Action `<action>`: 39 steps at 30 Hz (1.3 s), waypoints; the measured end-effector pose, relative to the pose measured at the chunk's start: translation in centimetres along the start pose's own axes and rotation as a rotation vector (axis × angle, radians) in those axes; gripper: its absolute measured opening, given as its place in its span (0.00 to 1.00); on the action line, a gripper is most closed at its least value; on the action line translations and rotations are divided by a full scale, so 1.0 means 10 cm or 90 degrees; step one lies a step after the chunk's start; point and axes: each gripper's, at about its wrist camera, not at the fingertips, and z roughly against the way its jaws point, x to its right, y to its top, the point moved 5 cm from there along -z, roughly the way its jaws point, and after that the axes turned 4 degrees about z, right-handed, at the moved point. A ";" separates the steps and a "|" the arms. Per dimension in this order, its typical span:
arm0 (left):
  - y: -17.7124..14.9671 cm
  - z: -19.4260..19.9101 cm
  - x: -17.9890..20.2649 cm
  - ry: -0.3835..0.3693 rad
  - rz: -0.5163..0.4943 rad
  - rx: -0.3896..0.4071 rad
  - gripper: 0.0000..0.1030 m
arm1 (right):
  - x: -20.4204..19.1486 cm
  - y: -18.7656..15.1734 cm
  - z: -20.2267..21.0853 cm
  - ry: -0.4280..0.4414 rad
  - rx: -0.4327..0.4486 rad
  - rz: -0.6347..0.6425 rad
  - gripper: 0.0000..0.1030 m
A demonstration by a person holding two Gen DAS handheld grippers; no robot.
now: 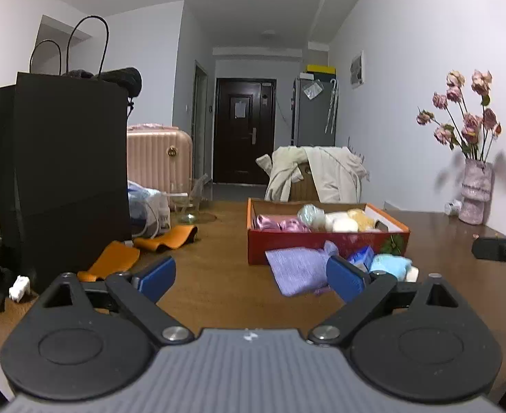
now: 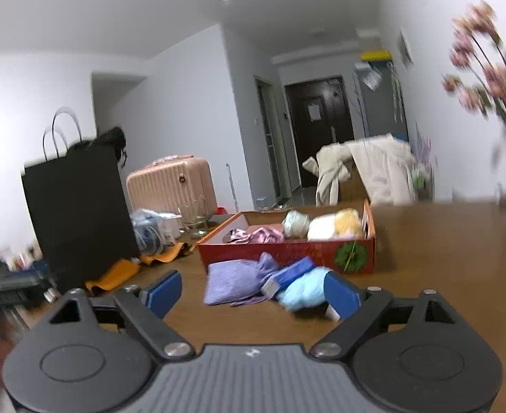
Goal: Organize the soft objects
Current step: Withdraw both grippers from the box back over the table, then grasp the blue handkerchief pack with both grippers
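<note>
A red cardboard box (image 1: 308,246) (image 2: 287,253) stands on the brown table and holds several soft things: pink satin cloth (image 1: 280,224) (image 2: 256,235), a pale green ball (image 1: 311,214), white and yellow plush (image 1: 347,222) (image 2: 337,223). In front of it lie a purple cloth pouch (image 1: 296,270) (image 2: 234,282), a blue packet (image 1: 361,256) (image 2: 292,273) and a light blue plush (image 1: 390,265) (image 2: 304,290). My left gripper (image 1: 251,280) is open and empty, short of the pouch. My right gripper (image 2: 253,294) is open and empty, just before the pouch and plush; its body shows in the left wrist view (image 1: 501,250).
A tall black paper bag (image 1: 60,172) (image 2: 77,213) stands at the left with orange leather pieces (image 1: 143,249) (image 2: 115,275) at its foot. A vase of pink flowers (image 1: 473,192) stands at the right by the wall. A pink suitcase (image 1: 158,158) and a draped chair (image 1: 318,172) stand behind the table.
</note>
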 end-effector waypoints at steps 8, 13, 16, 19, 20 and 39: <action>-0.09 -0.08 0.14 -0.028 -0.006 -0.024 0.93 | 0.02 -0.11 0.01 -0.022 -0.026 0.022 0.87; -0.14 -0.32 0.27 -0.051 -0.014 -0.054 0.93 | 0.14 -0.18 -0.20 -0.028 -0.053 0.008 0.87; -0.16 -0.50 0.39 -0.072 -0.011 -0.070 0.93 | 0.26 -0.21 -0.39 -0.042 -0.081 -0.009 0.85; -0.20 -0.71 0.54 -0.094 -0.012 -0.085 0.93 | 0.45 -0.21 -0.60 -0.054 -0.100 -0.034 0.79; -0.21 -0.78 0.59 -0.099 -0.016 -0.089 0.93 | 0.51 -0.22 -0.67 -0.060 -0.107 -0.039 0.78; -0.35 -2.33 1.10 -0.226 0.085 -0.260 0.53 | 0.86 0.21 -2.33 0.020 -0.168 -0.052 0.56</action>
